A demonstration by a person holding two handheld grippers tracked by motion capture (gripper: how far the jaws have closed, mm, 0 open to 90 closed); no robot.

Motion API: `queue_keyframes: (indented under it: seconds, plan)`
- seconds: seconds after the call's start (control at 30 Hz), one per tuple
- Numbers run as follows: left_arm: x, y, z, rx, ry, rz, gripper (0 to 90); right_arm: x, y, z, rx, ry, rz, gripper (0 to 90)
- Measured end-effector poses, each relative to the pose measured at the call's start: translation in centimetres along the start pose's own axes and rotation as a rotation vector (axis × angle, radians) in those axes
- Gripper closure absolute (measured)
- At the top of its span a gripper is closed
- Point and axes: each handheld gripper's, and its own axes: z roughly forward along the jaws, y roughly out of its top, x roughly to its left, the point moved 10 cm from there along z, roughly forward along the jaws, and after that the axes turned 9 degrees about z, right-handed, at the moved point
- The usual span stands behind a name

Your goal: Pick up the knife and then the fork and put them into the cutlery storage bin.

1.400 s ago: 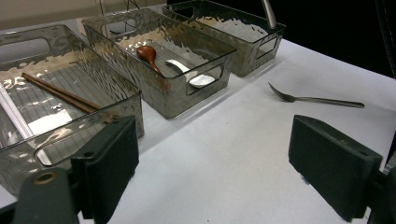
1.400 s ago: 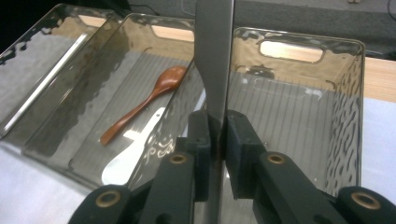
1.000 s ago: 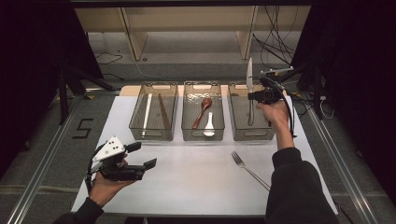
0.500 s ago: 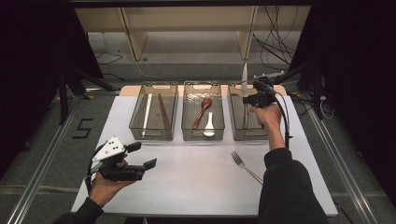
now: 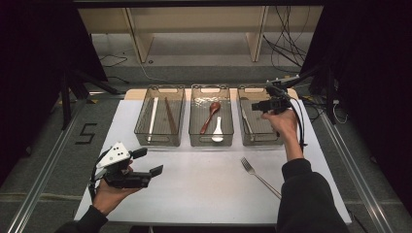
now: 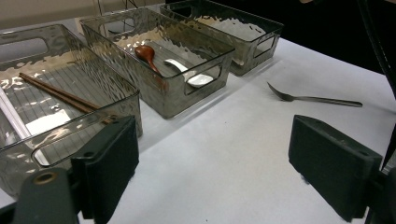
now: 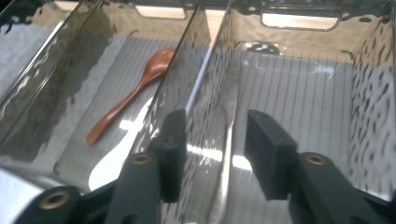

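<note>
**Right gripper view: silver knife lying in the end bin beneath loosened jaws**

Your right gripper (image 7: 215, 121) hangs over the clear ribbed plastic bin (image 7: 299, 18) at the right end of the row. Its jaws are parted and grip nothing. Just below them, seen through the gap, the long silver metal table knife (image 7: 229, 140) lies flat on the bin's floor. It runs lengthwise, close to the wall on the jaws' left. It is slim and glossy and catches bright glare along its length.

From the high view, the knife (image 5: 246, 120) sits just under and slightly nearer you than the right gripper (image 5: 255, 105).

Your left gripper (image 5: 149, 161) is well away from that bin, held over the white tabletop (image 5: 204, 194). Its jaws are spread wide and empty.

Grey floor surrounds the table, with a dark "5" marking (image 5: 86, 133) off to the left gripper's side. The room is dark at both flanks.

Beyond the wall on the right gripper's left, the middle bin (image 5: 194, 138) holds a brown wooden spoon (image 5: 211, 115) and a white ceramic spoon (image 5: 218, 131). Ahead of the left gripper, the far-left bin (image 5: 141, 138) holds dark brown chopsticks (image 5: 170, 116) and a white stick (image 5: 152, 116).

A metal fork (image 5: 257, 175) lies loose on the table, behind the right gripper and beside your forearm. Nothing lies between either gripper and the bins.
</note>
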Motion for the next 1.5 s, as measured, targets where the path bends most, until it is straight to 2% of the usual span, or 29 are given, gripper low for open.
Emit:
queue_keyframes:
  seconds: [0.27,0.33,0.5,0.73,0.8,1.2,1.5]
  plan:
    - [0.0,0.0,0.0,0.001,0.001,0.0,15.6,1.6,-2.1,-2.8,0.007,0.057,-0.108,40.3]
    - [0.0,0.0,0.0,0.001,0.001,0.0,15.6,2.0,-2.7,-3.5,-0.001,0.072,-0.122,38.5]
    - [0.0,0.0,0.1,0.001,0.003,-0.002,15.6,3.0,-4.5,-4.9,0.001,0.103,-0.163,35.6]
    - [0.1,0.0,0.0,0.002,0.003,-0.001,15.6,3.5,-6.9,-5.7,0.014,0.113,-0.207,34.4]
    - [0.0,0.1,0.0,-0.001,0.002,0.002,15.6,3.6,-7.3,-5.9,0.013,0.116,-0.203,34.3]
    - [0.1,0.0,-0.2,-0.003,-0.001,0.002,15.5,3.0,-11.0,-5.8,0.125,0.114,-0.228,31.3]
    - [-0.1,0.2,-0.1,-0.009,-0.001,0.002,15.5,2.2,-14.3,-5.6,0.226,0.085,-0.278,30.5]
